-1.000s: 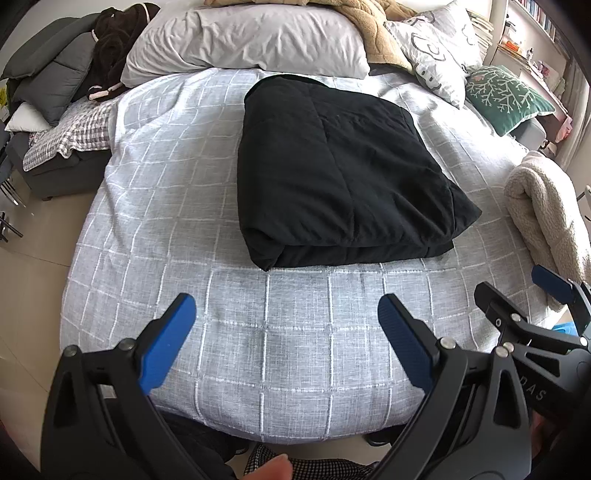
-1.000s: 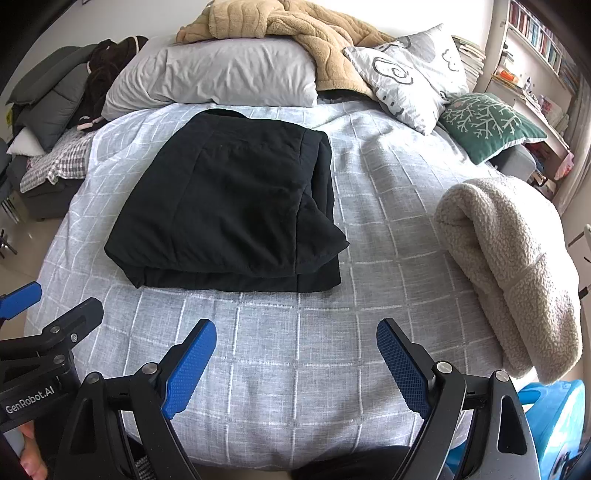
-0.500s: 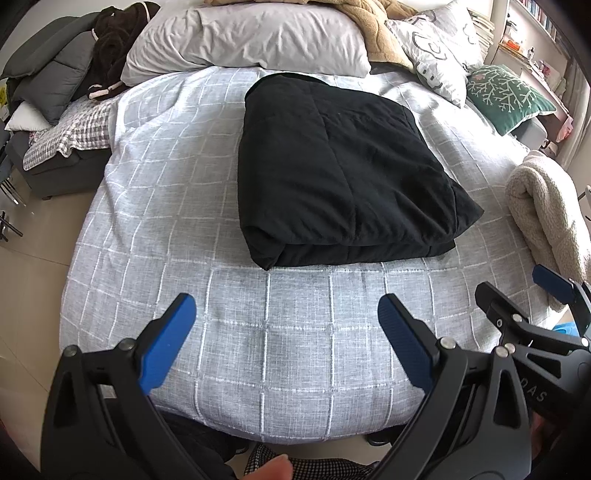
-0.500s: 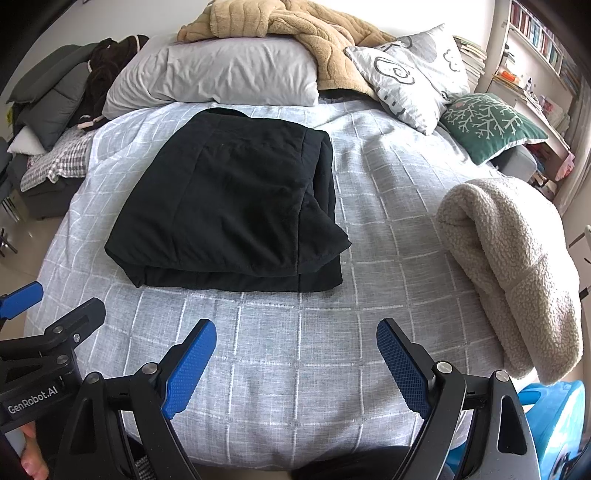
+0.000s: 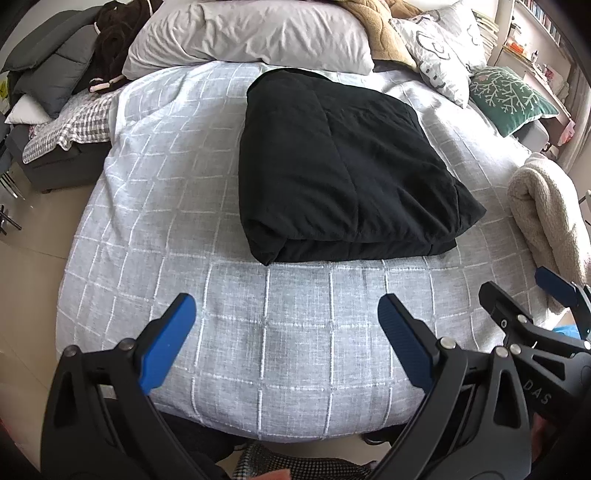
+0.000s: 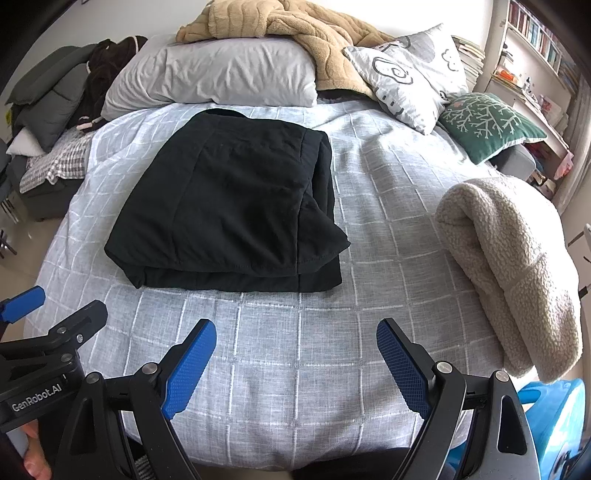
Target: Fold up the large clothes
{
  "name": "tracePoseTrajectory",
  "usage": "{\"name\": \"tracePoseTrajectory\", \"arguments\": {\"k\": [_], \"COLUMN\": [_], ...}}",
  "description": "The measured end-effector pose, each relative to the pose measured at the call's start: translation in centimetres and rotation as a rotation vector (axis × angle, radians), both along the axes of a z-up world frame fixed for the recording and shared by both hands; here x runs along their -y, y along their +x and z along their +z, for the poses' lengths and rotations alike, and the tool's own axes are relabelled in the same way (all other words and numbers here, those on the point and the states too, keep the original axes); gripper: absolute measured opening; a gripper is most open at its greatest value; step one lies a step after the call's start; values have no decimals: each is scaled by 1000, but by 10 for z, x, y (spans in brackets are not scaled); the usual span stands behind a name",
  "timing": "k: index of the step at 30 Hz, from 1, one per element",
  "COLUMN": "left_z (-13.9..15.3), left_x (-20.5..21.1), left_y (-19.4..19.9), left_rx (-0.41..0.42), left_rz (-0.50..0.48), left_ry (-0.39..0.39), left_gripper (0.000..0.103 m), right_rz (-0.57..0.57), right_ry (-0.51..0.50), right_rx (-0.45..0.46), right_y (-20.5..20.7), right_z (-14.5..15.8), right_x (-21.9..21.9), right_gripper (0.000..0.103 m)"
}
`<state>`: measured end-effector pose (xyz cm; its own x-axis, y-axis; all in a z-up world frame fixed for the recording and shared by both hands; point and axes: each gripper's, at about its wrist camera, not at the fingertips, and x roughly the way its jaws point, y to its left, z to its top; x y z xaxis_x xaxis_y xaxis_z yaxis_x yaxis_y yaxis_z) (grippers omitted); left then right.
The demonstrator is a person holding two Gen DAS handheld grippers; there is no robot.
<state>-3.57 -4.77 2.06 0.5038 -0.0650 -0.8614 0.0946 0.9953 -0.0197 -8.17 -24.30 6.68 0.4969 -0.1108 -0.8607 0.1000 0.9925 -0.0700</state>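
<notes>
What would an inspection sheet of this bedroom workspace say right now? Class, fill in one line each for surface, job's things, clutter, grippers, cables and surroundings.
Surface: bed with grey checked cover, near part bare.
Job's things: black garment lies folded in a flat rectangular stack on the cover, touched by neither gripper.
Clutter: cream fleece blanket bundled at the bed's right edge; grey pillow, tan blanket, patterned pillow and green cushion at the head.
Grippers: left gripper and right gripper both open, empty, over the near edge of the bed, short of the garment.
Cables: nothing seen.
Surroundings: dark clothes piled on a seat to the left; bookshelves to the right.
</notes>
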Motion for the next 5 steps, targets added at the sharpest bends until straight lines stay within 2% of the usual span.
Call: {"name": "tracePoseTrajectory", "arguments": {"k": [5], "left_z": [4], "left_x": [1], "left_y": [-5], "left_rx": [24], "left_rz": [-6], "left_ry": [-1], "left_gripper": [99], "right_rz": [1], "right_ry": [5], "right_rx": [13], "right_y": [-3], "right_z": [3], "right_x": [-2], "right_gripper": [91]}}
